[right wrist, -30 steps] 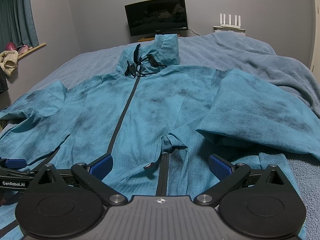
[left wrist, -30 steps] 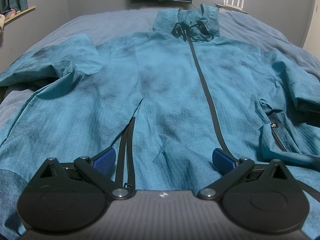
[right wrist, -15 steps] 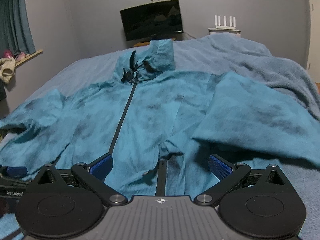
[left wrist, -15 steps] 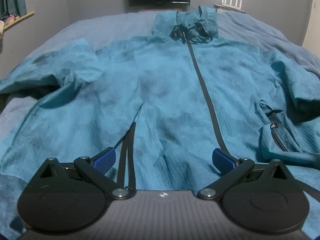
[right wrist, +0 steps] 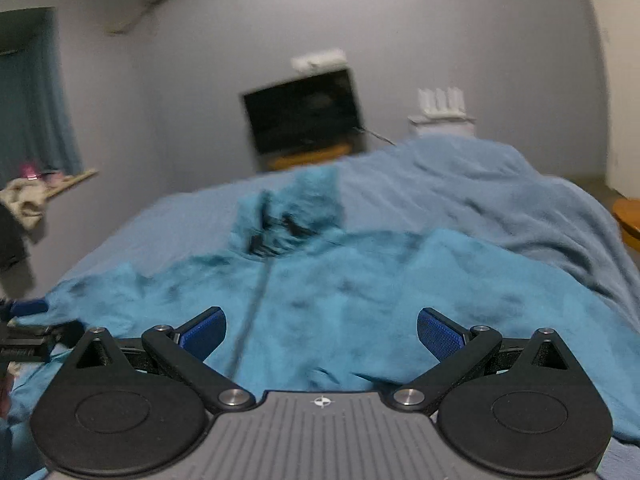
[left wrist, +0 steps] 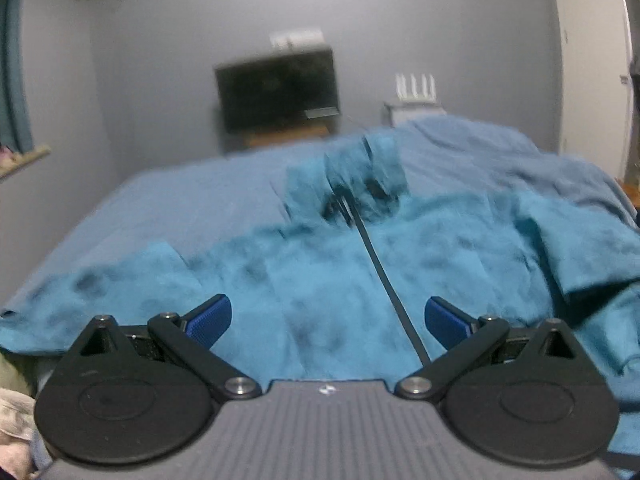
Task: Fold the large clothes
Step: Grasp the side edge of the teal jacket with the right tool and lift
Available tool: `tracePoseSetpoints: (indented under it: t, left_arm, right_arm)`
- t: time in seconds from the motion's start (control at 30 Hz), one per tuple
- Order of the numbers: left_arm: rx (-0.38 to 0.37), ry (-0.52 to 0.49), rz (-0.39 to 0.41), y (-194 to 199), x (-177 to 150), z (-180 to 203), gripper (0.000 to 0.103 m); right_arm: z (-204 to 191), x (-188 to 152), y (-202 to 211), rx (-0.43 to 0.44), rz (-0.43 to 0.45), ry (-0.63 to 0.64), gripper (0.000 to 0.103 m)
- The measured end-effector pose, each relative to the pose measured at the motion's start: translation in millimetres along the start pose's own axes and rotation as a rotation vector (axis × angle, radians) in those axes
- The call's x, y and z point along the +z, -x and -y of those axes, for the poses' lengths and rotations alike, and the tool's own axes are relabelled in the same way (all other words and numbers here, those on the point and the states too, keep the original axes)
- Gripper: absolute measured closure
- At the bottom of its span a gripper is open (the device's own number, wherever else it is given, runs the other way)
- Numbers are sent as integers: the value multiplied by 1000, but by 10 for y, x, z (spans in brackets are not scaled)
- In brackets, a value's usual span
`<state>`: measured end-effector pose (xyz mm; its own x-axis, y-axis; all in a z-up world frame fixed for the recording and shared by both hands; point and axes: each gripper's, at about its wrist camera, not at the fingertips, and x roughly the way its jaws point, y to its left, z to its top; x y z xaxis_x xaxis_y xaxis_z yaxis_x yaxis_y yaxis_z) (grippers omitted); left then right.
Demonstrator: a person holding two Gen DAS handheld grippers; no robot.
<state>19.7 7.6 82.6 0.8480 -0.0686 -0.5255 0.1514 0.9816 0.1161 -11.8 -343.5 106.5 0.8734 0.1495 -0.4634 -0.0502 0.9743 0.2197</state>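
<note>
- The teal jacket point(left wrist: 320, 280) lies front-up across the bed point(left wrist: 180, 208), zip point(left wrist: 380, 264) running up the middle to the collar point(left wrist: 352, 184) at the far end, nearest the wall. Spread out like that, I'd say it is set up for a first fold, with the hem on the near side where both tools can reach it.
- Left gripper point(left wrist: 327, 317): jaws spread wide, nothing between the blue pads point(left wrist: 212, 314), only jacket cloth showing beyond them. It points level along the bed toward the dark screen point(left wrist: 276, 88) on the far wall, hovering over the near edge of the jacket. The zip passes just inside its right-hand pad.
- Right gripper point(right wrist: 320, 330): jaws also wide apart and empty. This view tips a little, the screen point(right wrist: 304, 108) leaning, so the tool looks rolled slightly to one side. Its aim is over the jacket's right half, where a sleeve point(right wrist: 500, 292) lies folded in over the body.
- At the left edge of the right wrist view, a blue tip and black frame show: the other gripper point(right wrist: 24, 312), held alongside and apart.
- Both views are smeared, so fine detail of hem and pocket cannot be read.
- Judgement: no fold has begun. Both tools are clear of the cloth and raised enough to see the whole room, which reads as a survey or approach pose before picking grasp points.
- A rumpled blanket point(right wrist: 500, 200) bulks up to the right of the jacket.
</note>
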Motion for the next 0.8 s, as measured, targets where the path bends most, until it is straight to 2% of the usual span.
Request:
tracePoseSetpoints:
  t: [0.13, 0.3, 0.37, 0.47, 0.6, 0.7, 0.8]
  left_arm:
    - [-16, 42, -139, -341, -233, 13, 0]
    - [-26, 22, -227, -583, -642, 70, 0]
    - [-29, -9, -240, -633, -713, 101, 0]
    - [-43, -20, -228, -624, -743, 109, 0]
    - [-54, 29, -240, -660, -741, 37, 0]
    - [-58, 84, -244, -651, -734, -53, 0]
    - [-61, 135, -242, -650, -730, -138, 0]
  right_arm:
    - [437, -3, 65, -87, -81, -114, 0]
    - [968, -279, 219, -108, -177, -363, 0]
    - [1126, -454, 287, -96, -217, -478, 4]
    - [1203, -598, 375, -97, -163, -513, 6]
    - [1325, -624, 303, -147, -88, -547, 6]
    - [1474, -643, 304, -223, -4, -581, 6]
    - [1679, -652, 250, -314, 54, -642, 11]
